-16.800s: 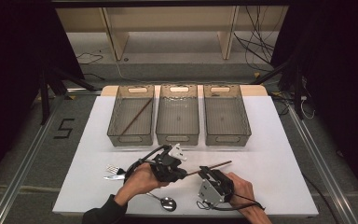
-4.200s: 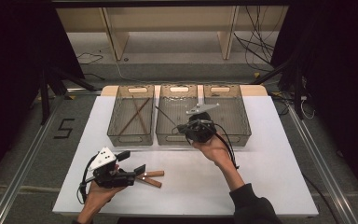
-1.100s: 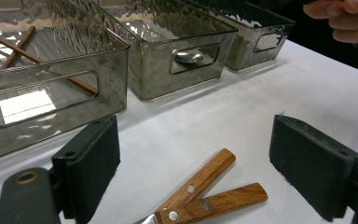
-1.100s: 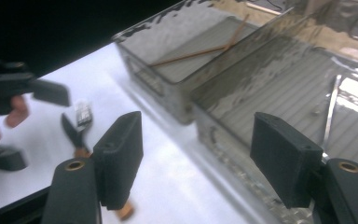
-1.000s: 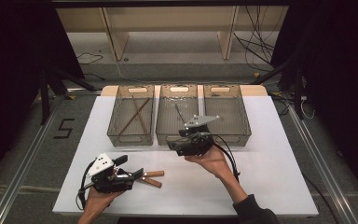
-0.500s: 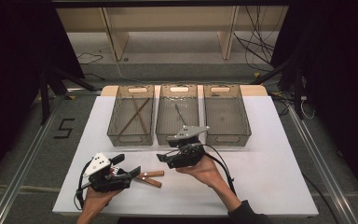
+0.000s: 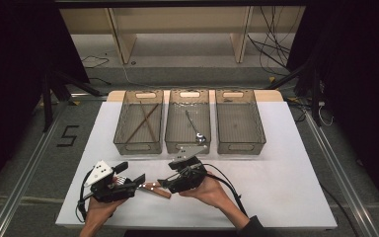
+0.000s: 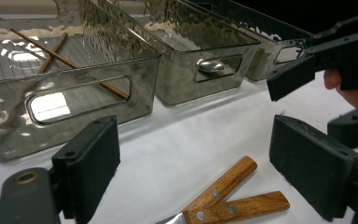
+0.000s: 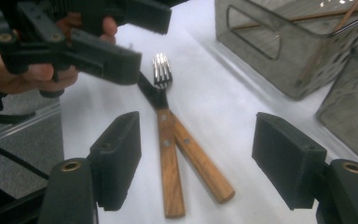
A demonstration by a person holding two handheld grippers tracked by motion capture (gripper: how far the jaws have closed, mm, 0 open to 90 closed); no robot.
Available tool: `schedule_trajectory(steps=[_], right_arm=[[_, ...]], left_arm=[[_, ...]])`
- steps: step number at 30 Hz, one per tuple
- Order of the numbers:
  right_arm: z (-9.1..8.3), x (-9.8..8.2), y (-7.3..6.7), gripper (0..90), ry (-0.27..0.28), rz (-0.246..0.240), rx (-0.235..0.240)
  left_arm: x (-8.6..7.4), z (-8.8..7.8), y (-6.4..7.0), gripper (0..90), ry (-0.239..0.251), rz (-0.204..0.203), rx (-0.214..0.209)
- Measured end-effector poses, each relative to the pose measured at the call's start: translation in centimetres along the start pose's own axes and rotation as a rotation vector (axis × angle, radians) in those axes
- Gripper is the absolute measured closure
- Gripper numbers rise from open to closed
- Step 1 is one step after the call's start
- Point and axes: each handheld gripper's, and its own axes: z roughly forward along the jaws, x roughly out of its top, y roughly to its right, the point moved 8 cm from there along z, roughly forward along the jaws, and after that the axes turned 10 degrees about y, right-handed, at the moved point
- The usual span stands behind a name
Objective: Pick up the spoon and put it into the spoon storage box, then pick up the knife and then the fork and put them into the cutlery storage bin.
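Two wooden-handled utensils (image 7: 157,190) lie crossed on the white table (image 7: 276,173) near its front edge. One is a fork (image 9: 161,74); the other's head is hidden under a jaw. Their handles (image 8: 233,193) lie between the wide-apart jaws of my left gripper (image 8: 200,172). My left gripper (image 7: 137,181) sits just left of them, open. My right gripper (image 7: 166,182) faces it from the right, open, with the handles (image 9: 182,158) lying between and below its jaws (image 9: 203,158). Neither gripper touches the utensils.
Three clear bins stand in a row behind. The left bin (image 7: 123,133) holds two chopsticks (image 7: 145,121), the middle bin (image 7: 170,133) a spoon (image 7: 195,128), and the right bin (image 7: 259,128) nothing. Open table lies to the right of the hands.
My right gripper has come back from over the middle bin, down and to the left, to the utensils at the front. The left gripper has barely shifted.
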Motion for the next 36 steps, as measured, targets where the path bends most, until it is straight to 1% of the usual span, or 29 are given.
schedule_trajectory(steps=[1,2,5,8,10,13,20,22,27,36], right_arm=[[0.1,-0.1,-0.1,32.8,-0.002,-0.006,0.005],[0.1,-0.2,-0.2,32.6,-0.006,0.001,0.008],[0.3,-0.6,-0.4,31.4,-0.021,-0.011,0.013],[0.3,-0.6,-0.6,30.5,-0.021,-0.015,0.017],[0.4,-0.8,-0.8,30.1,-0.031,-0.031,0.018],[0.6,-1.0,-1.0,29.9,-0.037,-0.044,0.021],[1.1,-1.6,-1.5,30.0,-0.057,-0.052,0.032],[1.3,-1.7,-1.6,30.0,-0.062,-0.061,0.031],[1.6,-2.1,-1.9,31.2,-0.072,-0.075,0.035],[2.1,-2.8,-1.9,34.6,-0.097,-0.094,0.023]], left_arm=[[0.0,0.0,0.0,16.1,0.0,0.0,0.0],[0.0,0.0,0.0,16.1,-0.001,0.0,0.0],[-0.1,0.1,0.0,16.1,-0.002,-0.001,-0.001],[-0.1,0.0,0.0,16.1,0.001,-0.004,-0.001],[-0.1,0.0,0.0,16.0,0.001,-0.003,-0.001],[0.0,0.0,-0.1,16.1,0.006,-0.007,0.003],[0.0,-0.1,-0.2,16.1,0.009,-0.007,0.005],[0.0,-0.1,-0.2,16.1,0.009,-0.008,0.006],[0.0,-0.2,-0.2,16.1,0.01,-0.007,0.007],[0.0,-0.2,-0.2,16.0,0.01,-0.008,0.012]])
